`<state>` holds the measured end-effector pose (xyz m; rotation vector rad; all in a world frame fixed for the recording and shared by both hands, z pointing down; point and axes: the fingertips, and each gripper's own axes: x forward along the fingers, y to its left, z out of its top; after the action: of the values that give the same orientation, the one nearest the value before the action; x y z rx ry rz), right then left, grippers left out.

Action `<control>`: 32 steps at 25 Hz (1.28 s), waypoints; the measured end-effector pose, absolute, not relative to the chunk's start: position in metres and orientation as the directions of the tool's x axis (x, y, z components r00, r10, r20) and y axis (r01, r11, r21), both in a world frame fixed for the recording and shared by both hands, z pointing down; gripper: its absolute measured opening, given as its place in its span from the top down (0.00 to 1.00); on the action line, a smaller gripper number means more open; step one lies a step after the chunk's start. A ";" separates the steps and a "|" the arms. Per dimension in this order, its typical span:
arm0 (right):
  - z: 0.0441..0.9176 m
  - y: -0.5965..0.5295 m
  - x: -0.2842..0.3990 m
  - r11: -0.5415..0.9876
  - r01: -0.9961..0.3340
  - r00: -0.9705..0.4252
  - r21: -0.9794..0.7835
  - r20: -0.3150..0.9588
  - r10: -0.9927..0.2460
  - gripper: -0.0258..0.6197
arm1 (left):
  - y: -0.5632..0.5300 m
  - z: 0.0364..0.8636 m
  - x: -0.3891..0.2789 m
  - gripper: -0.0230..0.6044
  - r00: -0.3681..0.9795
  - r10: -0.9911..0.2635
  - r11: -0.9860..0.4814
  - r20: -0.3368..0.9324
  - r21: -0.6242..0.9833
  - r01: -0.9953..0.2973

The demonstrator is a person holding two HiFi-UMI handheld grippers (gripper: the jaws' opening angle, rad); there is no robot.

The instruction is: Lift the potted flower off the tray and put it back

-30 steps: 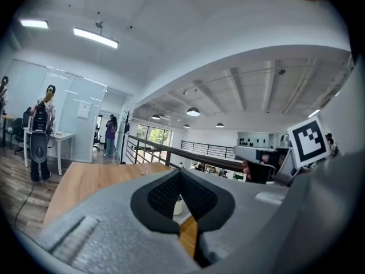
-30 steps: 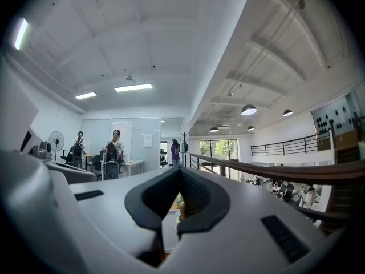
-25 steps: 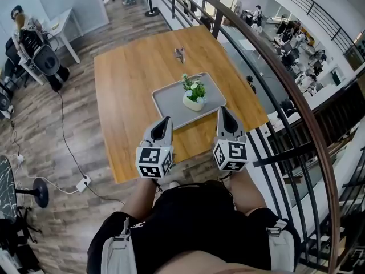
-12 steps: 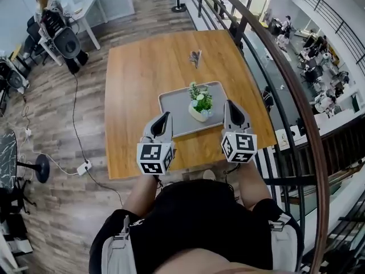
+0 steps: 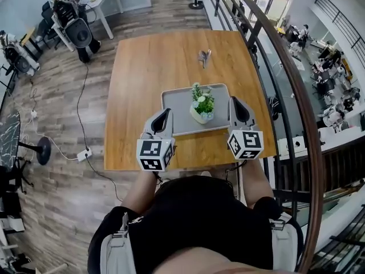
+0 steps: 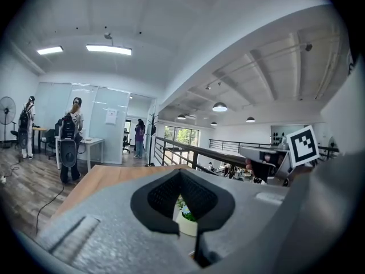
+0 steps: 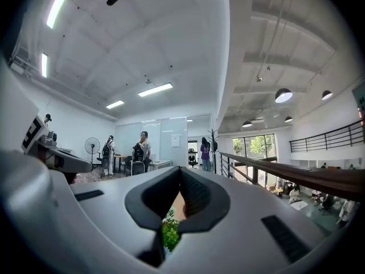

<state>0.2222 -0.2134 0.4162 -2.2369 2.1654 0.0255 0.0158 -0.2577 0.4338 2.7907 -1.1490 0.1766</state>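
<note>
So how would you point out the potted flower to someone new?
Find the wooden table beside the railing; a flat grey tray lies near its front edge. On the tray's right half stands the potted flower: a small white pot with green leaves and pale blooms, the only thing on the tray and the only plant on the table.

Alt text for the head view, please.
A potted flower stands on a grey tray on a wooden table, seen from above. The person's left gripper and right gripper, both shut, flank it near the table's front edge, holding nothing.
</note>
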 end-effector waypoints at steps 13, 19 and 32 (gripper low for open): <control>0.433 -0.242 0.244 0.218 -0.967 -0.206 -0.136 -0.096 -0.974 0.30 | -0.260 0.442 0.020 0.94 0.596 -0.785 -0.596 0.171 0.058 -0.801; 0.465 -0.254 0.219 0.296 -0.955 -0.296 0.002 0.004 -0.955 0.06 | -0.254 0.446 0.025 0.94 0.539 -0.820 -0.540 0.195 0.052 -0.840; 0.584 -0.246 0.184 0.451 -0.891 -0.421 0.056 0.272 -0.865 0.06 | -0.233 0.464 0.025 0.94 0.434 -0.872 -0.437 0.226 0.041 -0.899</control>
<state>0.1843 -0.2463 0.5843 -1.7918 2.8916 -0.1667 0.0247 -0.2331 0.4642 2.5253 -1.5725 0.2563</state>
